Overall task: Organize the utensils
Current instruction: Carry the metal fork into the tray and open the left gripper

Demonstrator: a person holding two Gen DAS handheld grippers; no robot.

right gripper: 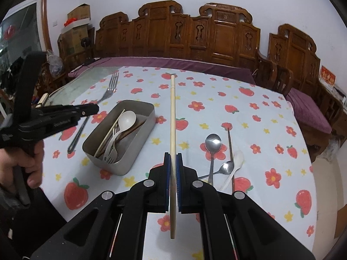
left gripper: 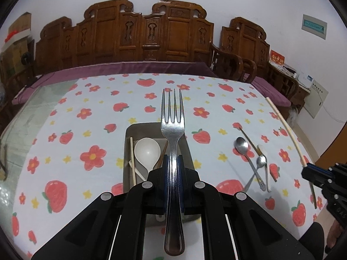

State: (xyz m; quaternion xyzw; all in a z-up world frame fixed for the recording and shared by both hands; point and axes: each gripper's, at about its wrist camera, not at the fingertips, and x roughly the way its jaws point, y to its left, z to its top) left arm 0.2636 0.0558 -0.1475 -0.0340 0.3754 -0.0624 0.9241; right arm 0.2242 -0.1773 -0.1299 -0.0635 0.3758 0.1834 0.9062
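Note:
My left gripper (left gripper: 173, 162) is shut on a steel fork (left gripper: 172, 130) and holds it tines forward above the grey metal box (left gripper: 130, 130). The box (right gripper: 138, 130) holds a white spoon (right gripper: 128, 118), a fork, a light chopstick and a dark one. My right gripper (right gripper: 173, 158) is shut on a light wooden chopstick (right gripper: 172, 112), held above the cloth right of the box. The left gripper (right gripper: 91, 109) with its fork (right gripper: 109, 91) shows at the left of the right wrist view. The right gripper (left gripper: 305, 170) and chopstick (left gripper: 286, 127) show at the right of the left wrist view.
On the strawberry tablecloth (right gripper: 271, 130) right of the box lie a large steel spoon (right gripper: 213, 143), a small steel spoon (right gripper: 225, 168), a white plastic spoon (right gripper: 235, 162) and a dark chopstick (right gripper: 229, 145). Carved wooden benches (right gripper: 195, 39) with purple cushions stand behind the table.

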